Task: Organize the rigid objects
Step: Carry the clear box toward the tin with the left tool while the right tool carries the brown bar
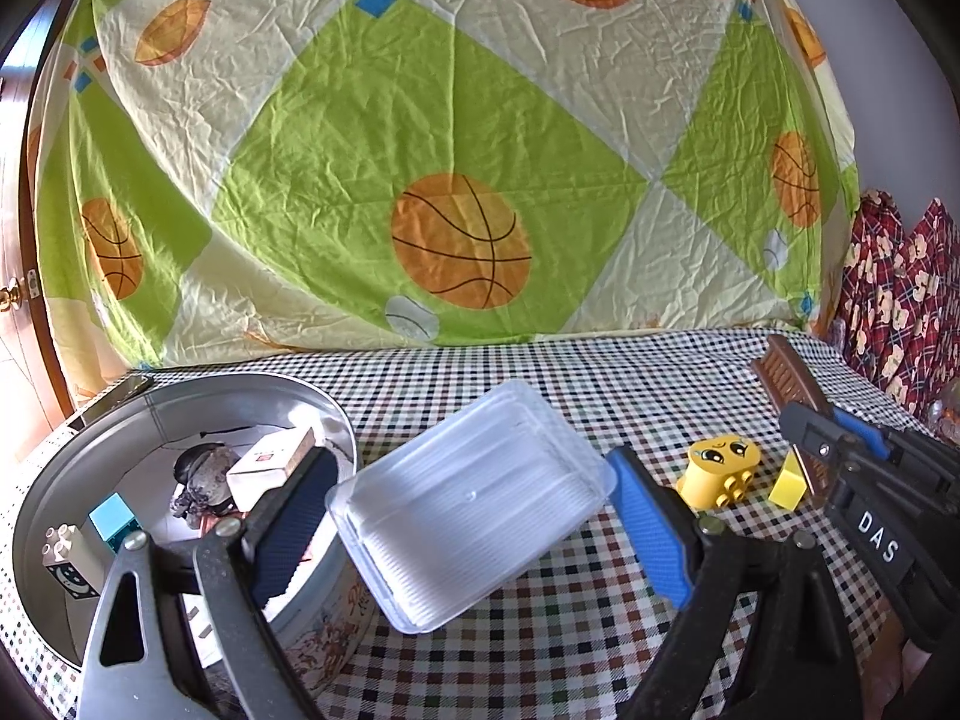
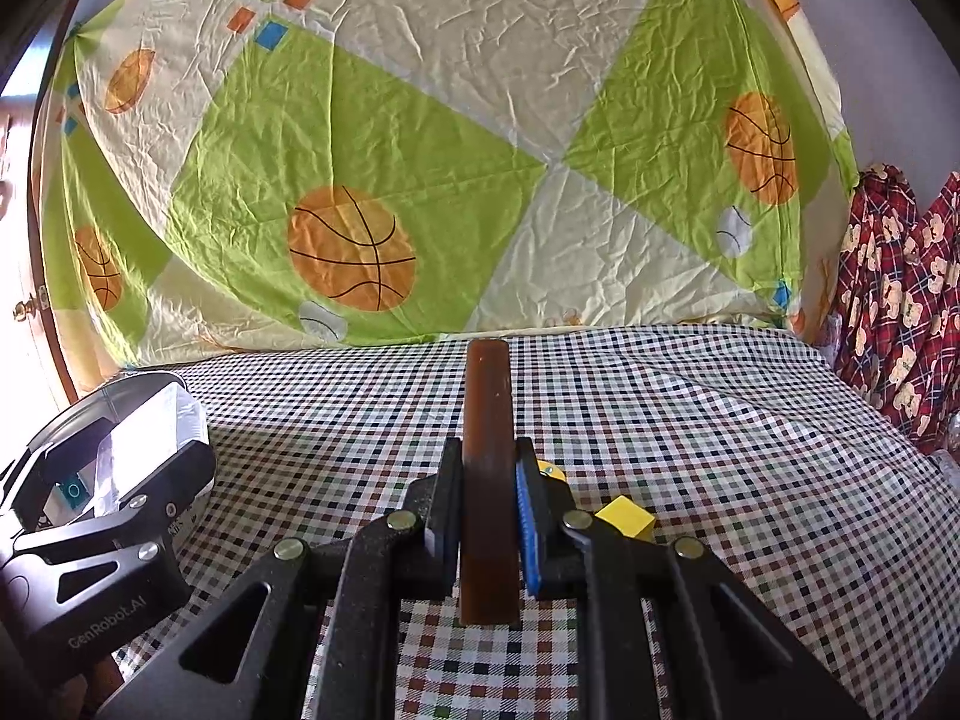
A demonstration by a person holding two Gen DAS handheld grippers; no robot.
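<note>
In the left wrist view, the left gripper (image 1: 474, 510) held a clear rectangular plastic container (image 1: 471, 507) between its widely spread fingers, the blue pads pressing on its two short ends. The container was tilted, its open side facing the camera, and it hung above the checked tablecloth (image 1: 600, 372) just beside a round metal tin (image 1: 72, 474) at the left. Inside the tin lay a white cardboard box (image 1: 270, 456), a light blue toy brick (image 1: 114, 522), a white brick with a dark printed face (image 1: 69, 561) and a dark, crumpled thing that could not be identified. To the right, on the cloth, stood a yellow toy block with a cartoon face (image 1: 720, 471) and, near it, a small yellow cube (image 1: 787, 483). The right gripper (image 1: 810, 438) reached in from the right edge, pinching a brown ribbed comb-like bar (image 1: 786, 369).

In the right wrist view, the right gripper (image 2: 487, 516) was pressed together on the brown bar (image 2: 487, 420), which ran straight forward between the fingers and stood clear of the cloth. The yellow cube (image 2: 627, 517) lay just right of the fingers. At the far left, the left gripper (image 2: 114, 480) held the clear container (image 2: 144, 438) by the tin.
</note>
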